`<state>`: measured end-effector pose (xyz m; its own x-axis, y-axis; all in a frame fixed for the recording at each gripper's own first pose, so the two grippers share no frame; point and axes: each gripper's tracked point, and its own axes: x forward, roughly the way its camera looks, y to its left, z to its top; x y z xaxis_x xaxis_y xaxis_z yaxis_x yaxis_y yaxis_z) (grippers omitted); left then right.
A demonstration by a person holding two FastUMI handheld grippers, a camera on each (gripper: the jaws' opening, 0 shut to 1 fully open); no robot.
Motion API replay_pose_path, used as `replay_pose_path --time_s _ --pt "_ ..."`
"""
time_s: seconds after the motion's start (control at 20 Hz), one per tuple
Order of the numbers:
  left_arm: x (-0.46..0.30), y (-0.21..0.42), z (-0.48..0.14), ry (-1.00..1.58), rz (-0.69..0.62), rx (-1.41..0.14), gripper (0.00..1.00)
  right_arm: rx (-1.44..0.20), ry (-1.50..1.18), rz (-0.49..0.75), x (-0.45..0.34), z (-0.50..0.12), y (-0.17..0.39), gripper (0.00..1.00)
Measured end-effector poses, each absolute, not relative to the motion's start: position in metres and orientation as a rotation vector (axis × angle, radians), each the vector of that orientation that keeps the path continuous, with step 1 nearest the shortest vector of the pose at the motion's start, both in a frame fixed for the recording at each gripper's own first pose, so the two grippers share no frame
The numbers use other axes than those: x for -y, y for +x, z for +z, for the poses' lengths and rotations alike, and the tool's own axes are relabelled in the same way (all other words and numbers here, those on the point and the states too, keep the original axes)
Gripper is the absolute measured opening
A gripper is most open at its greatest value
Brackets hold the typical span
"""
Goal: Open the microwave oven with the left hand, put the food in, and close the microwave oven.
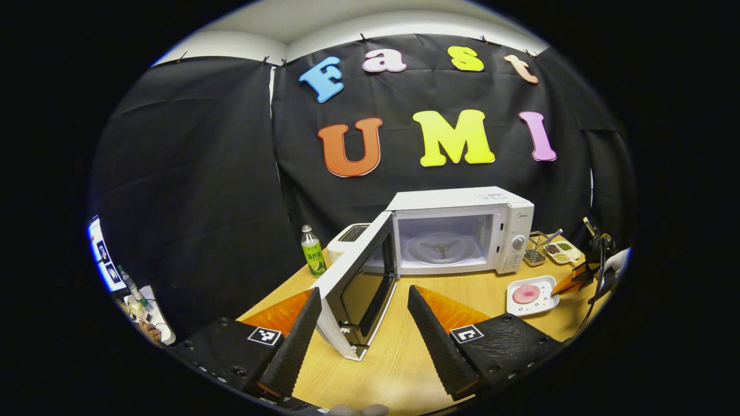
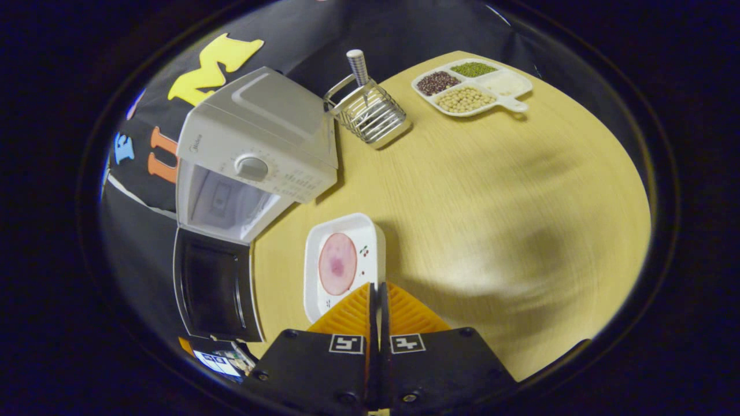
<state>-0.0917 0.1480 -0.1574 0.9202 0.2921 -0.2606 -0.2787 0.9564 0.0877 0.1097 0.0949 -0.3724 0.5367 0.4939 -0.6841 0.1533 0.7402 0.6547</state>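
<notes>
A green bottle (image 1: pixel 313 252) stands left of centre; a wire rack (image 2: pixel 367 113) and divided bean tray (image 2: pixel 472 86) sit at the upper middle on the wooden surface (image 2: pixel 520 190).

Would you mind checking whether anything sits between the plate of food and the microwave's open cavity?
Nothing visible does. The plate sits on bare table just in front of the microwave, whose door is swung out to the side, leaving the cavity open. The right gripper pinches the plate's rim.
</notes>
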Motion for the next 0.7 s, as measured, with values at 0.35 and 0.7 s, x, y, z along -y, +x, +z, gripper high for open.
replay_pose_path --time_s 0.35,0.7 --pt "-0.131 -0.083 -0.141 0.044 0.255 -0.290 0.90 -0.829 0.898 0.250 -0.155 -0.327 0.111 0.04" --pt "-0.125 -0.083 -0.128 0.085 0.188 -0.303 0.90 -0.608 0.992 0.210 -0.240 -0.297 0.136 0.04"
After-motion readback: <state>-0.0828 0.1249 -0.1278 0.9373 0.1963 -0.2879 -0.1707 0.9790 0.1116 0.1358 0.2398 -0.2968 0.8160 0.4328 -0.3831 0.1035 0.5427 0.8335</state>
